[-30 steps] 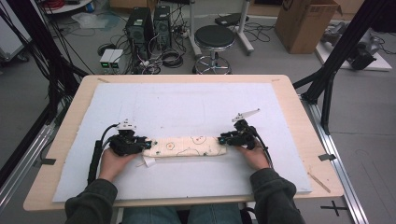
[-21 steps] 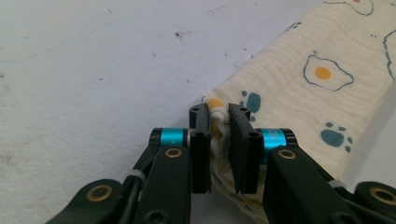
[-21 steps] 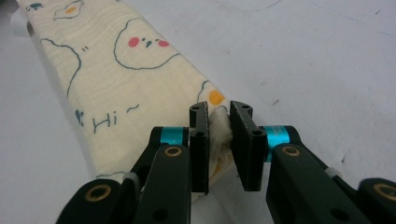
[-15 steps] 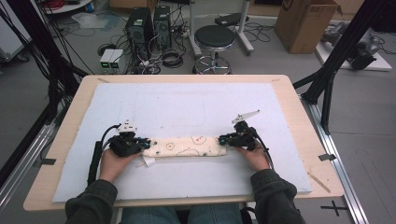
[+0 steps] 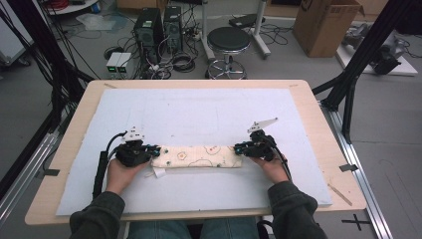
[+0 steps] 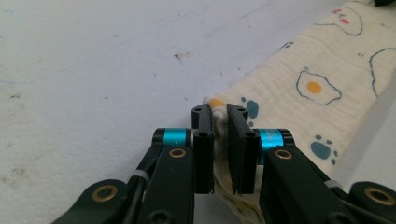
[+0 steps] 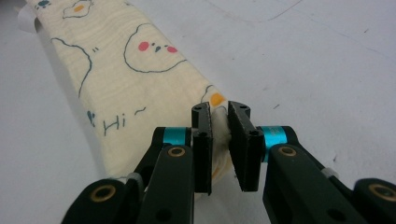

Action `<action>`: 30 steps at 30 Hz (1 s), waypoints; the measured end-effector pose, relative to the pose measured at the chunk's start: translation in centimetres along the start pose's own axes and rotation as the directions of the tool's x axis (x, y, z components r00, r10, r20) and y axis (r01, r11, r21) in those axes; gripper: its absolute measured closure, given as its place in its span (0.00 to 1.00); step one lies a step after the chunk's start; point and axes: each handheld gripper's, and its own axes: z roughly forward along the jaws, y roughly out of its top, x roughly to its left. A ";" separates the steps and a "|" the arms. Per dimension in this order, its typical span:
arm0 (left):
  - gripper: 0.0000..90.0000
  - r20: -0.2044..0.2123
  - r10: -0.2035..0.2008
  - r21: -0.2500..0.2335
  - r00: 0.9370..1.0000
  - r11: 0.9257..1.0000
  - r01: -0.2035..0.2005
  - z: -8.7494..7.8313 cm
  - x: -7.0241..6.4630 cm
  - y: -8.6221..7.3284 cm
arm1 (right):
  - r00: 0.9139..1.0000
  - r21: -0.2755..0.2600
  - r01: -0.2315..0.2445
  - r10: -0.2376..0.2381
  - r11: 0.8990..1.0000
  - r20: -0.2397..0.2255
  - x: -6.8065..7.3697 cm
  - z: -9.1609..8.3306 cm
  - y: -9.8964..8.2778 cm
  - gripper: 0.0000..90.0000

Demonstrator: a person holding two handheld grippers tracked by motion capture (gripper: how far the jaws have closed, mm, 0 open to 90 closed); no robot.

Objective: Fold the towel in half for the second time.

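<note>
Crinkled cream cloth [image 5: 201, 156], folded strip

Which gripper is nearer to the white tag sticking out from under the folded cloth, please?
Left. The left gripper is shut on the cloth's left end, just above the tag; the right gripper is shut on the far right end.

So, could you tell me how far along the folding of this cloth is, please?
Done: the cloth already lies folded into a long narrow strip on the white mat. In hand: the left gripper and right gripper have just been closing and each now pinches one end of it. Left: probably lifting and folding the strip again; the cloth has not yet left the mat.
</note>
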 end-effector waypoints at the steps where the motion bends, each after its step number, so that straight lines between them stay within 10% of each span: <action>1: 0.90 0.000 -0.002 -0.002 1.000 1.000 0.002 0.0 -0.1 0.0 | 1.000 0.009 0.009 -0.009 1.000 0.002 0.1 -0.1 0.0 0.89; 30: 0.92 -0.032 -0.025 -0.037 0.999 0.999 0.024 1.1 0.6 3.5 | 0.999 -0.023 -0.002 0.002 1.000 0.035 -2.2 -1.6 2.2 0.89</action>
